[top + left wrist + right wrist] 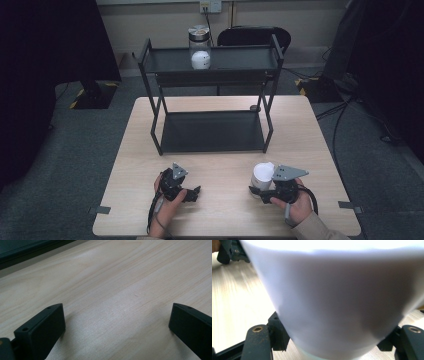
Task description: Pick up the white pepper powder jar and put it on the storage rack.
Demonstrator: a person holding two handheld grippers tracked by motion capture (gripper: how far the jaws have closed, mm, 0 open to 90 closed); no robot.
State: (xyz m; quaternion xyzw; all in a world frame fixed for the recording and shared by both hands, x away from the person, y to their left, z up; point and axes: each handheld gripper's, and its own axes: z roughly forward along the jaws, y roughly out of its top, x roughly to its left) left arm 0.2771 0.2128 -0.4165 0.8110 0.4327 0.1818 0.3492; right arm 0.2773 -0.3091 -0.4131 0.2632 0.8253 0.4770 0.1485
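The left gripper [192,192] rests low on the wooden surface [225,165], its jaws spread wide with only bare wood between them. To its right, the right gripper [261,191] has its jaws clamped on the base of a white cup [262,174], which stands upright near the surface's front edge.

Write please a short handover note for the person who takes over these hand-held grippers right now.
Left hand-held gripper: open, holds nothing, low over the table at front left.
Right hand-held gripper: jaws on both sides of the white cup, at front right of the table.
Black shelf rack: jar and a white round thing on its top shelf; lower shelf bare.
Done: cup gripped. Left: probably to move it to the rack.
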